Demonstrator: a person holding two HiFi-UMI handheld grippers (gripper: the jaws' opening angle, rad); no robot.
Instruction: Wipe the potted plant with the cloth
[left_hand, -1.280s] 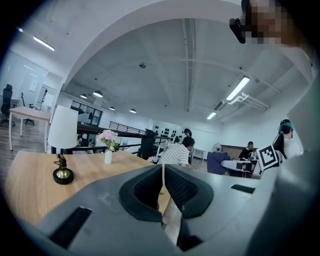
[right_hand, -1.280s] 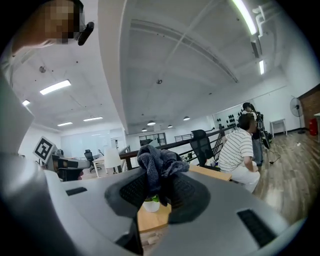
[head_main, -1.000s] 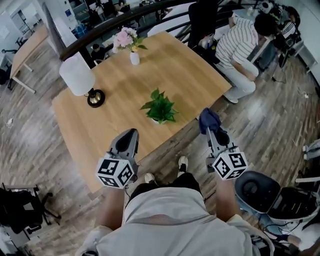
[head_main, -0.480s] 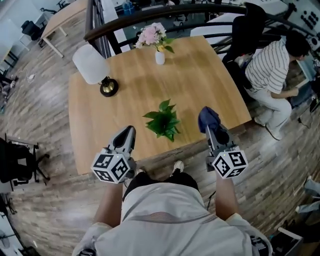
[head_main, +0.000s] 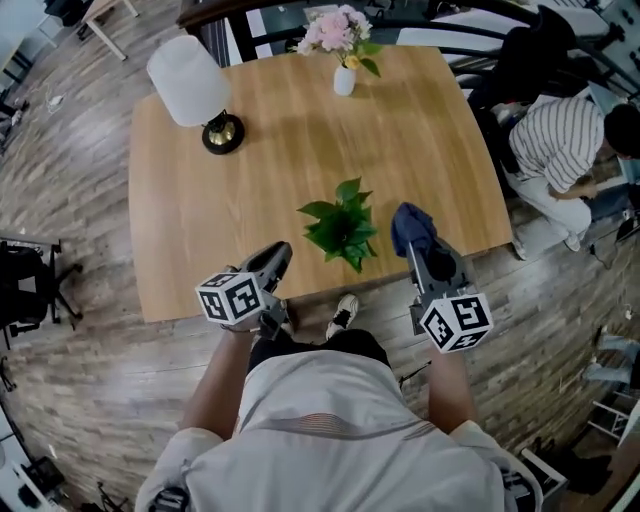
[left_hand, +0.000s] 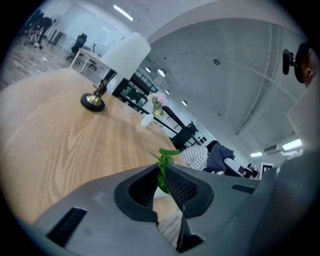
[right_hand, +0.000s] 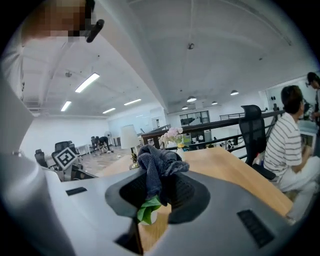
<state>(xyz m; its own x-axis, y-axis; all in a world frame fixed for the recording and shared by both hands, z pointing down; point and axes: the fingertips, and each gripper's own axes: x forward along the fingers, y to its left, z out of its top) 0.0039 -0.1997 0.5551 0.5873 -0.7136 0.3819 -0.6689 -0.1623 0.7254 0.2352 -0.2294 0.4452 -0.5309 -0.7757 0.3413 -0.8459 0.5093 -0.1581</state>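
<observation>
A small green potted plant (head_main: 342, 225) stands near the front edge of the wooden table (head_main: 200, 220). My right gripper (head_main: 418, 243) is shut on a bunched dark blue cloth (head_main: 411, 226), just right of the plant and close to its leaves. In the right gripper view the cloth (right_hand: 157, 165) rises between the jaws of the right gripper (right_hand: 159, 189), with a plant leaf (right_hand: 149, 210) below it. My left gripper (head_main: 279, 254) is shut and empty at the table's front edge, left of the plant. The plant's leaves (left_hand: 165, 156) show past the closed left gripper (left_hand: 161, 174).
At the table's far left stands a white-shaded lamp (head_main: 190, 75) and at the far edge a white vase of pink flowers (head_main: 343, 45). A person in a striped shirt (head_main: 560, 140) sits right of the table. A black chair (head_main: 25, 290) stands to the left.
The left gripper has dropped toward the table's front edge and rolled, its marker cube now tilted. The right gripper with the cloth has come closer to the plant.
</observation>
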